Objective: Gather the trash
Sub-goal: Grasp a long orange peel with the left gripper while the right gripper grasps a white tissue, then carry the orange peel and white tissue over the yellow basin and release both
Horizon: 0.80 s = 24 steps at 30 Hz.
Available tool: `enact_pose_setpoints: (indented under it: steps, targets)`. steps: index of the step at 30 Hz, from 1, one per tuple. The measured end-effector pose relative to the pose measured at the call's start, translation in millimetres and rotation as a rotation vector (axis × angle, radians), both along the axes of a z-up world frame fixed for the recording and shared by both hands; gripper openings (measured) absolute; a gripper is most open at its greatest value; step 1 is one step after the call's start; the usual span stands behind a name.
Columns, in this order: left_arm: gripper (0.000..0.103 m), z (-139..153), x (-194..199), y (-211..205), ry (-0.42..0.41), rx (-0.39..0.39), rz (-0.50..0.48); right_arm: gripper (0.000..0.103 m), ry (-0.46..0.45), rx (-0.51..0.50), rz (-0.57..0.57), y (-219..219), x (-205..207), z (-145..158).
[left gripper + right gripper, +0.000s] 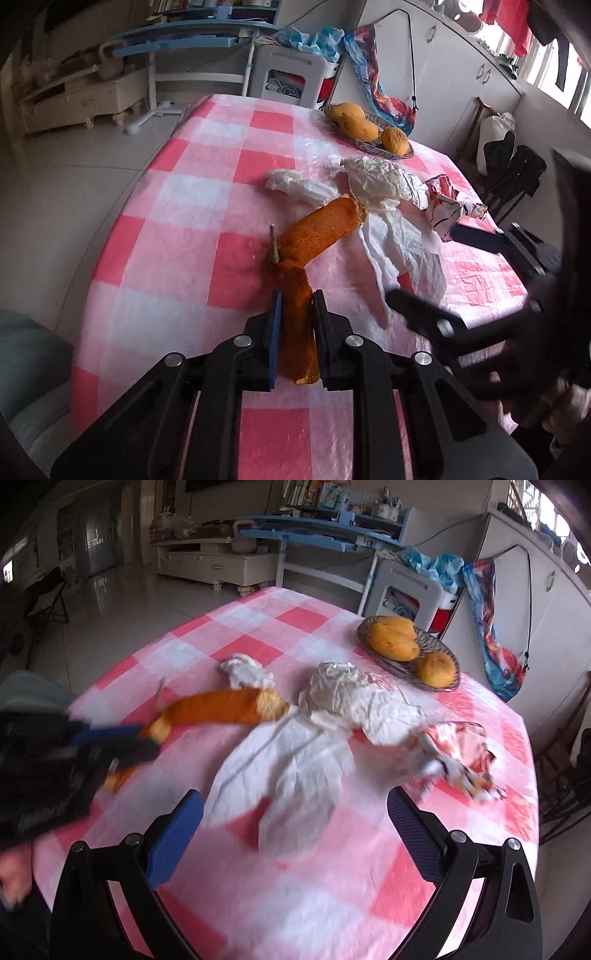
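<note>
a lived-in room with a blue desk, a cream cabinet and white cupboards rings a table under a pink-and-white checked cloth. the trash lies mid-table: an orange mango peel, a twisted white tissue just beyond it, a crumpled white plastic bag with a flat white paper napkin spreading from it toward the camera, and a red-and-white wrapper at the 3 o'clock side. a basket of mangoes sits at the far edge, about 1 o'clock, and is not trash.

the left gripper has its fingers clenched on the near strip of the peel, which runs straight down between them; the peel's thicker part lies on the cloth and slants away toward 1 o'clock, so lifting it likely means drawing back along that line. the right gripper stands with fingers released, wide apart and holding nothing; the napkin lies directly ahead at 12 o'clock, its long axis running away from the fingers, and the wrapper at about 2 o'clock. the right hand is the nearer one for both.

the left view shows the pinch on the peel sharply; the right view blurs the left gripper at 9 o'clock but shows the napkin's full spread between its own fingers
</note>
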<state>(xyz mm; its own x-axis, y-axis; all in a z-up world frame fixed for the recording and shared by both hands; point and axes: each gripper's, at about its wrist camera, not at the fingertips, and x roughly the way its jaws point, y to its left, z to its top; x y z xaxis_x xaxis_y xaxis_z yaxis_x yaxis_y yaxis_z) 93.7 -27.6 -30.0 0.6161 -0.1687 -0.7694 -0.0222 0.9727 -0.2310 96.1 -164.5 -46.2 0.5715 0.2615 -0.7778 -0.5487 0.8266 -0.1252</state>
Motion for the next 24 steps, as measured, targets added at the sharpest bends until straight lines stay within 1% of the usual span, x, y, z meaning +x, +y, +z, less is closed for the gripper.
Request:
enact_pose_setpoints:
  steps: [2,3,4,5,6,7,8,9,10,12,15,19,21,24]
  targets:
    - [0.016,0,-1,-1,-0.002,-0.009,-0.01,0.095,0.014,0.003,-0.01,2,8,-3]
    - [0.016,0,-2,-2,-0.005,-0.014,-0.012,0.092,0.03,0.016,-0.014,2,11,-6]
    - [0.016,1,-5,-2,-0.007,-0.014,-0.013,0.077,0.04,0.026,-0.014,1,13,-8]
    - [0.016,1,-6,-3,-0.009,-0.013,-0.016,0.07,0.056,0.034,-0.013,0,14,-10]
    - [0.016,2,-8,-4,-0.014,-0.015,-0.019,0.058,0.075,0.067,-0.008,-5,13,-10]
    - [0.016,3,-10,-4,-0.017,-0.017,-0.019,0.044,0.081,0.075,-0.013,-7,12,-10]
    - [0.016,4,-13,-4,-0.02,-0.021,-0.019,0.037,0.082,0.084,-0.014,-11,9,-9]
    - [0.016,4,-16,-5,-0.021,-0.025,-0.018,0.027,0.084,0.085,-0.013,-14,5,-8]
    - [0.016,5,-20,-5,-0.023,-0.029,-0.017,0.02,0.087,0.084,-0.012,-15,4,-7]
    - [0.016,7,-28,-5,-0.027,-0.037,-0.016,0.016,0.09,0.084,-0.006,-21,-6,-5]
    - [0.016,8,-42,-7,-0.03,-0.042,-0.016,0.013,0.083,0.111,0.005,-35,-24,3]
    - [0.016,6,-63,-7,-0.019,-0.058,-0.017,0.013,0.094,0.17,0.019,-51,-47,14]
    - [0.016,5,-80,-9,-0.016,-0.059,-0.019,0.013,0.112,0.211,0.055,-55,-65,18]
    - [0.016,5,-105,-12,-0.01,-0.059,-0.028,0.013,0.136,0.222,0.145,-53,-100,22]
